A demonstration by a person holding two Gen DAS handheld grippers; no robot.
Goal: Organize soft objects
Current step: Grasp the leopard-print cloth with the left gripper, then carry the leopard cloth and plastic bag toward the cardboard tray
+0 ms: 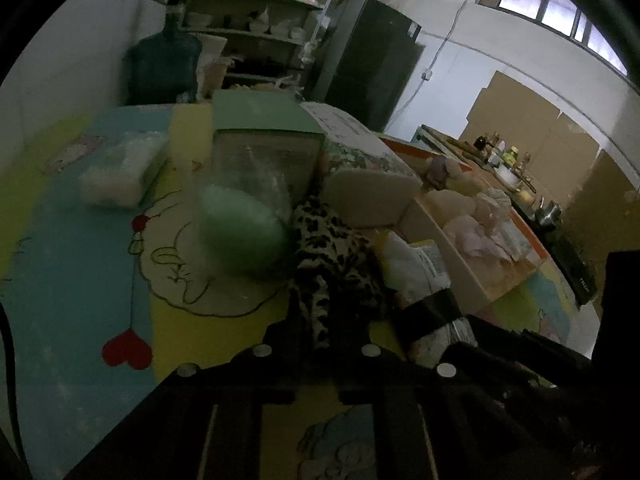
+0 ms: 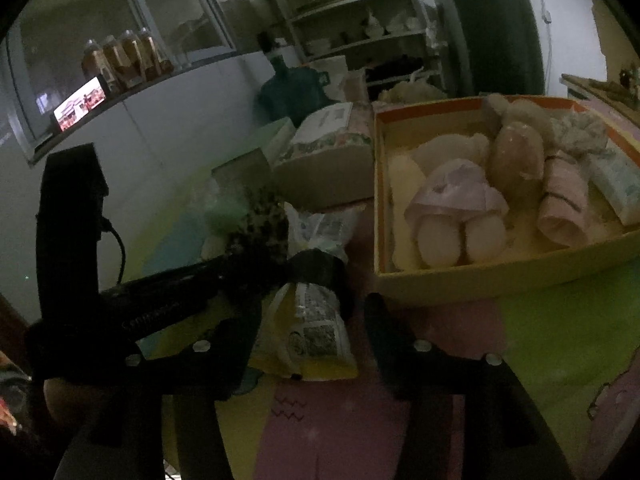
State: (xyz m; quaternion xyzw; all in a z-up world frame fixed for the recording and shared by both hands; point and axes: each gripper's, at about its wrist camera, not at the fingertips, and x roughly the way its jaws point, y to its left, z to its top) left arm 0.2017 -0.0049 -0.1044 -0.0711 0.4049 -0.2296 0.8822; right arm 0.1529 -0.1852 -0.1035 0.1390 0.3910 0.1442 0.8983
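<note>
A leopard-print cloth (image 1: pixel 328 248) lies bunched on the play mat between a green soft ball in clear plastic (image 1: pixel 240 236) and a white and yellow printed packet (image 1: pixel 412 264). My left gripper (image 1: pixel 326 320) is shut on the cloth's near end. In the right wrist view the same cloth (image 2: pixel 260 220) shows at the tip of the left tool. My right gripper (image 2: pixel 316 312) is open and straddles the packet (image 2: pixel 308 336), which has a dark band around it; the right finger stands clear of it. A cardboard box (image 2: pixel 500 272) holds a doll in pink (image 2: pixel 456 196), a plush toy (image 2: pixel 516 152) and a rolled pink cloth (image 2: pixel 560 200).
A green box (image 1: pixel 260 116), a floral box (image 1: pixel 360 148) and a white foam block (image 1: pixel 372 196) crowd behind the cloth. A white bagged bundle (image 1: pixel 120 172) lies on the colourful mat (image 1: pixel 72 260) at the left. A water jug (image 1: pixel 164 64) and shelves stand against the wall.
</note>
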